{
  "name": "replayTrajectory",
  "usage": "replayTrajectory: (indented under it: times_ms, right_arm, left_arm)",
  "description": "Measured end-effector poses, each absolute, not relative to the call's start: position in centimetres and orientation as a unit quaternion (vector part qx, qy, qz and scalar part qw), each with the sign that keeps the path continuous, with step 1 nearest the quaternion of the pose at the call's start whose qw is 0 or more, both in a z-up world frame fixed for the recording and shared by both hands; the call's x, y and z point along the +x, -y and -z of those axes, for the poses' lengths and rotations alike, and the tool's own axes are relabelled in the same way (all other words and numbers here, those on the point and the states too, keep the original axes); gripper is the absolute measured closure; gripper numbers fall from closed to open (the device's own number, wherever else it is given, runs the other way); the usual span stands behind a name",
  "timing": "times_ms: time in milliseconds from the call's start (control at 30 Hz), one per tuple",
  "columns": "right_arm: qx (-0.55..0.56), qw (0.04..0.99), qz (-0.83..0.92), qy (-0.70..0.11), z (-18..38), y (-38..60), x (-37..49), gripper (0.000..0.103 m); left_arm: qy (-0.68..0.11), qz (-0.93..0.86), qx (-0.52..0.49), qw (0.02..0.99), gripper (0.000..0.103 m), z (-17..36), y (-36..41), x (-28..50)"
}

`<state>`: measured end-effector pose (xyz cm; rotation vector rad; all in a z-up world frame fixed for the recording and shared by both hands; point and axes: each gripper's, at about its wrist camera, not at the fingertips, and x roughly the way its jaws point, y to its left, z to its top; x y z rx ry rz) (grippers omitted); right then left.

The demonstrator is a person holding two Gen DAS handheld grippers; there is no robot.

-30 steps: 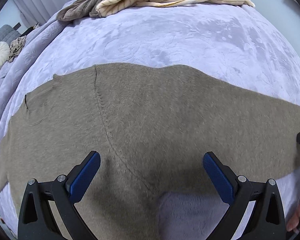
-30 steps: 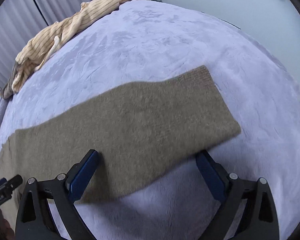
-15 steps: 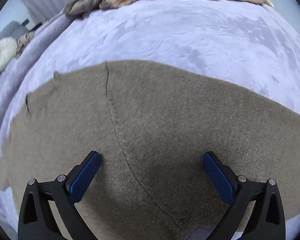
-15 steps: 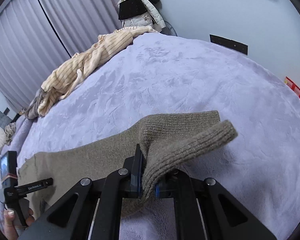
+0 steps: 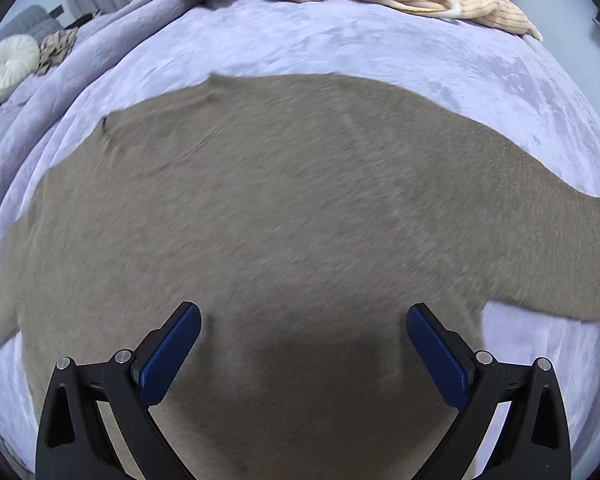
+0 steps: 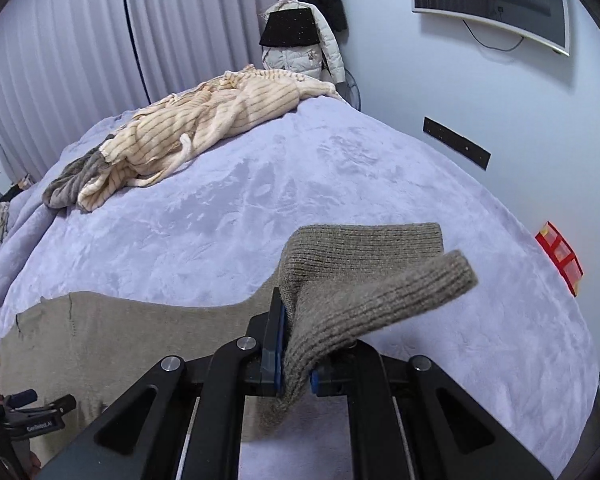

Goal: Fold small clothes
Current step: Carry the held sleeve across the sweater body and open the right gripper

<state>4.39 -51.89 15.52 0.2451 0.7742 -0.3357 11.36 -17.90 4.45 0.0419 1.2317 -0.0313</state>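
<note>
A taupe knitted sweater (image 5: 284,216) lies spread flat on a lavender bed cover (image 5: 340,48). My left gripper (image 5: 304,344) is open, its blue pads (image 5: 172,348) wide apart just above the sweater's body. My right gripper (image 6: 294,356) is shut on the sweater's sleeve cuff (image 6: 364,280) and holds it lifted off the bed, the ribbed end folding over. The rest of the sweater (image 6: 112,340) lies flat at the lower left of the right wrist view, with the left gripper (image 6: 28,416) at the edge there.
A cream striped garment (image 6: 204,128) and a grey one (image 6: 72,184) lie bunched at the far side of the bed. A round white cushion (image 5: 8,68) lies far left. A jacket (image 6: 300,44) hangs at the wall. A red box (image 6: 560,260) sits at the right.
My right gripper closed on the sleeve cuff and raised it off the bed. My left gripper slid over the sweater's body, staying open.
</note>
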Motion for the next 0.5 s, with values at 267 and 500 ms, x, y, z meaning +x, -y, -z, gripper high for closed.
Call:
replayTrajectory:
  times_ms: [267, 500]
  right_arm:
    - [0.077, 0.916, 0.137, -0.369, -18.7, 41.6, 7.2, 0.093]
    - [0.028, 0.921, 0.119, -0.369, -19.0, 31.8, 9.4, 0.093]
  left_arm:
    - [-0.567, 0.004, -0.010, 0.824, 0.000, -5.5, 10.5, 8.9]
    - [-0.559, -0.012, -0.038, 0.828, 0.000, -5.8, 3.3, 7.2]
